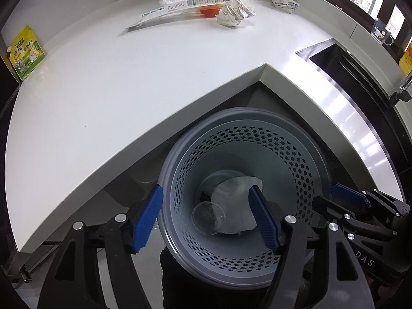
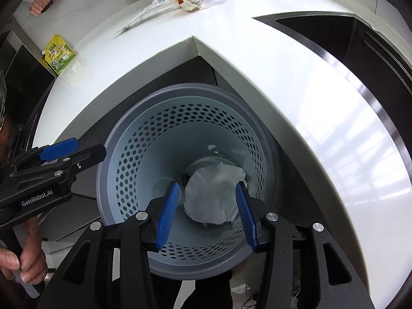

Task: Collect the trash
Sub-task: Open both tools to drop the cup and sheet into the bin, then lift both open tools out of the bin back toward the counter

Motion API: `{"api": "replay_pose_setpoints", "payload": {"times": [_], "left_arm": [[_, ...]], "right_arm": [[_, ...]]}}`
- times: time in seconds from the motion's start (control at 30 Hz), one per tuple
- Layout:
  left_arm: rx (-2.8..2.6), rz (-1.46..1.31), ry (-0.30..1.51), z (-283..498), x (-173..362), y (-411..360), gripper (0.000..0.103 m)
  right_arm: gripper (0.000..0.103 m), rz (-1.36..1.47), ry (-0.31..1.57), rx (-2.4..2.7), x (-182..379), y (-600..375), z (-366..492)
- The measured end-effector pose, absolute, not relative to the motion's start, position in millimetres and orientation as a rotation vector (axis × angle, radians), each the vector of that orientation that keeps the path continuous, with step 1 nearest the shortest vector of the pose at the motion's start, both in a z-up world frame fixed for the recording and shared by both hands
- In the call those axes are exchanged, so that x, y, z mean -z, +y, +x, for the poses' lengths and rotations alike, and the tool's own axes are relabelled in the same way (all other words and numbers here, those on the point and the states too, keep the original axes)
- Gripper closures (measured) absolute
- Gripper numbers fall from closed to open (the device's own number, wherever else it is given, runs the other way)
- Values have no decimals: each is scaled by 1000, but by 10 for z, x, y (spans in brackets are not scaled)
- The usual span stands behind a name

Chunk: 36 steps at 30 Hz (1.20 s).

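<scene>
Trash: a tissue and clear cup already lie in the bin. Both hand-held grippers, left and right, hang released above it. Crumpled paper and wrappers remain on the bench.

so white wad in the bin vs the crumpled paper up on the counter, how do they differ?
Place: the white wad lies at the bottom of the perforated bin; the crumpled paper sits at the far edge of the counter.
Look: the wad is plain white and soft-looking; the paper carries print and has sharp creases.
Neighbours: a clear cup lies beside the wad; wrappers lie beside the paper.
Both are crumpled and ungripped.
</scene>
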<state>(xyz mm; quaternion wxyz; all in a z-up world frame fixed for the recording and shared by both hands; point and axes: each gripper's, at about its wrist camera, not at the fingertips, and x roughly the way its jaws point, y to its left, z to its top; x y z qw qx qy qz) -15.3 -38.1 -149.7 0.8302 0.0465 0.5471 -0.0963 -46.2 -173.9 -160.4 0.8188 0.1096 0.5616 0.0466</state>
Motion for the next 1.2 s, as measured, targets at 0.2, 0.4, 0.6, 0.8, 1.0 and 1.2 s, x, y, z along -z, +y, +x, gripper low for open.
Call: {"api": "replay_pose_setpoints", "payload": {"times": [0.2,0.4,0.6,0.8,1.0,1.2], "left_arm": [[186,83,1111,-149,1252,-370,31],[153,64,1042,-115,950,-335,27],[123,55,962,-108,656,-308,23],[86,30,902,-98,408,-221,22],[58,22,846,-29,190,-124,20],[52,20,802,173,34,20,18]], "right_arm": [[45,218,1117,-121,1371,-1770,-508],[35,198,1054,-142,1112,-1798,-448],[27,191,960,-159,813,-1888,-428],[21,196,872,-167,560,-1937,-320],[17,153,782,-145,298,-1893,-180],[16,158,738,-117,166,-1823,64]]}}
